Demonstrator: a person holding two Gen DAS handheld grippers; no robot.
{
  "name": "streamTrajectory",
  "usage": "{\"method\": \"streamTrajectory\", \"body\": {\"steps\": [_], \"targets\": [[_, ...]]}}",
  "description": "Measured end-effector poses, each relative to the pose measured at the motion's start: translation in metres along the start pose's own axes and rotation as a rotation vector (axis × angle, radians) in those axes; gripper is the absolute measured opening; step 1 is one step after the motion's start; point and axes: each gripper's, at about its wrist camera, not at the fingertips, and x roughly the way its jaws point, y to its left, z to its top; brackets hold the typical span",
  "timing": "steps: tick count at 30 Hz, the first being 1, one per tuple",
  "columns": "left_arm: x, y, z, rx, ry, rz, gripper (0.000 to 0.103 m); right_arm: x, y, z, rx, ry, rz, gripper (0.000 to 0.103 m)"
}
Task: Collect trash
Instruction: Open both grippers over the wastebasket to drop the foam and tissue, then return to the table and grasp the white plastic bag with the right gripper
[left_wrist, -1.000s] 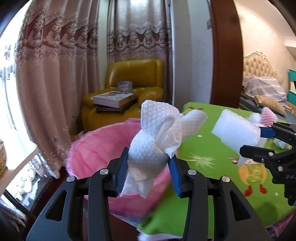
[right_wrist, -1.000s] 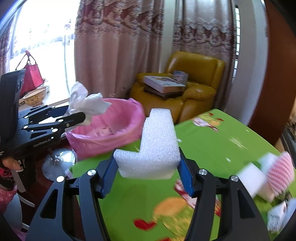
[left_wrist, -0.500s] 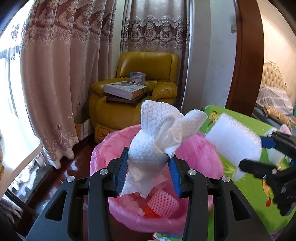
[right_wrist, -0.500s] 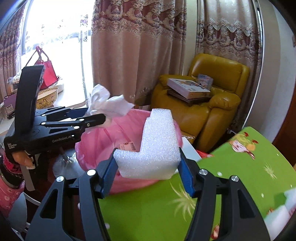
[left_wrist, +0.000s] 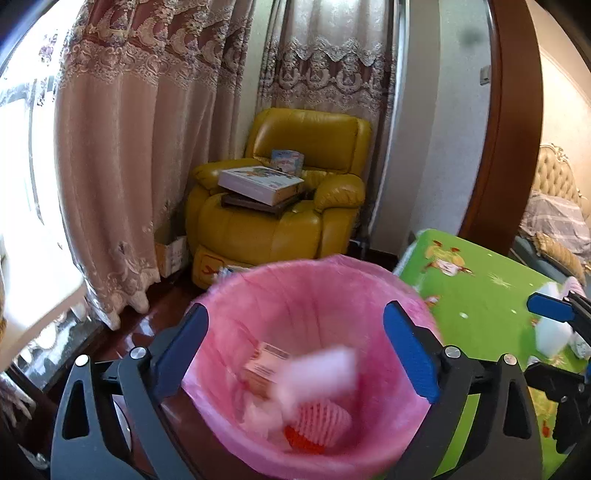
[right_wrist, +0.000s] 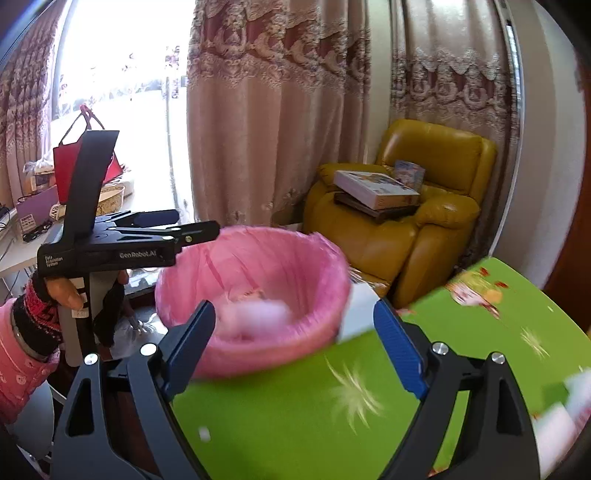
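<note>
Gaping left gripper (left_wrist: 295, 350); right gripper (right_wrist: 295, 347) likewise.

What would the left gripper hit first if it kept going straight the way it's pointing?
Probably the trash in the pink-lined bin: the open left gripper points into its mouth, at a blurred white piece and a small box. Depth is unclear.

**Falling trash smeared by motion**

A pale blurred piece (left_wrist: 321, 373) inside the pink-lined bin (left_wrist: 258, 291) could not be identified. White scraps (right_wrist: 554, 432) on the table (right_wrist: 295, 413) were smeared and cut by the frame edge. The right gripper (left_wrist: 554, 343) showed only partly.
</note>
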Motion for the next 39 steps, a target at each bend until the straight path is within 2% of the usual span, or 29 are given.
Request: {"method": "streamTrajectory", "body": {"steps": [5, 8, 18, 23, 26, 30, 35, 39], "targets": [[-0.008, -0.050, -0.015, 0.033, 0.017, -0.108, 0.089, -0.055, -0.023, -0.034, 0.027, -0.006, -0.097, 0.085], [-0.009, -0.097, -0.022, 0.084, 0.032, -0.192, 0.089, -0.087, -0.043, -0.054, 0.068, -0.014, -0.153, 0.085], [0.003, -0.253, -0.056, 0.210, 0.127, -0.409, 0.089, -0.198, -0.136, -0.135, 0.246, 0.010, -0.455, 0.085], [-0.002, -0.315, -0.078, 0.312, 0.154, -0.477, 0.089, -0.248, -0.184, -0.171, 0.364, -0.001, -0.600, 0.085], [-0.007, -0.341, -0.087, 0.361, 0.156, -0.507, 0.089, -0.269, -0.211, -0.188, 0.428, -0.011, -0.637, 0.085], [-0.007, -0.360, -0.095, 0.391, 0.166, -0.513, 0.089, -0.270, -0.236, -0.204, 0.461, 0.033, -0.667, 0.085], [-0.007, -0.363, -0.102, 0.396, 0.188, -0.502, 0.089, -0.259, -0.267, -0.216, 0.520, 0.069, -0.641, 0.085], [-0.004, -0.359, -0.104, 0.390, 0.205, -0.493, 0.089, -0.240, -0.275, -0.211, 0.546, 0.087, -0.600, 0.085]]}}
